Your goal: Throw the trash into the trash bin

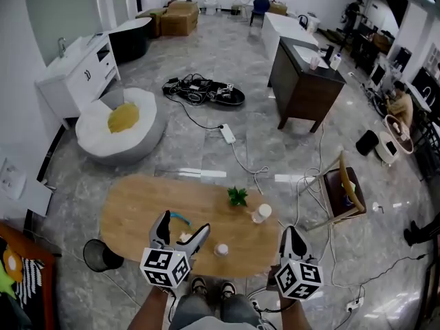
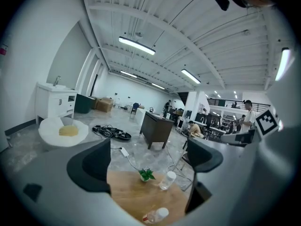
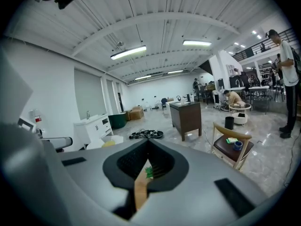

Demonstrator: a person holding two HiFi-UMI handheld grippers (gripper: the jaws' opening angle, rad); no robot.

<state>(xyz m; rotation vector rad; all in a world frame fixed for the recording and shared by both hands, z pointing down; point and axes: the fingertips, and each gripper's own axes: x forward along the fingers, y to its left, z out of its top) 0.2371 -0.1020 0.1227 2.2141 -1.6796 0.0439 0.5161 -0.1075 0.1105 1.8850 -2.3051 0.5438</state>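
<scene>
Over the oval wooden table (image 1: 130, 212), your left gripper (image 1: 183, 228) gapes empty; your right gripper (image 1: 292, 236) is pressed together. At the table's eight o'clock stands the black mesh trash bin (image 1: 102, 255).

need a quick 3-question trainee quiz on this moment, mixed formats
1. True or false: the left claw is shut on something.
2. Where is the black trash bin relative to the wooden table?
A. on top of it
B. on the floor by its left end
C. on the floor beyond its far edge
3. Fill in: the right claw has its jaws ____.

Key
1. False: its jaws stand apart with nothing between them.
2. B
3. shut
</scene>
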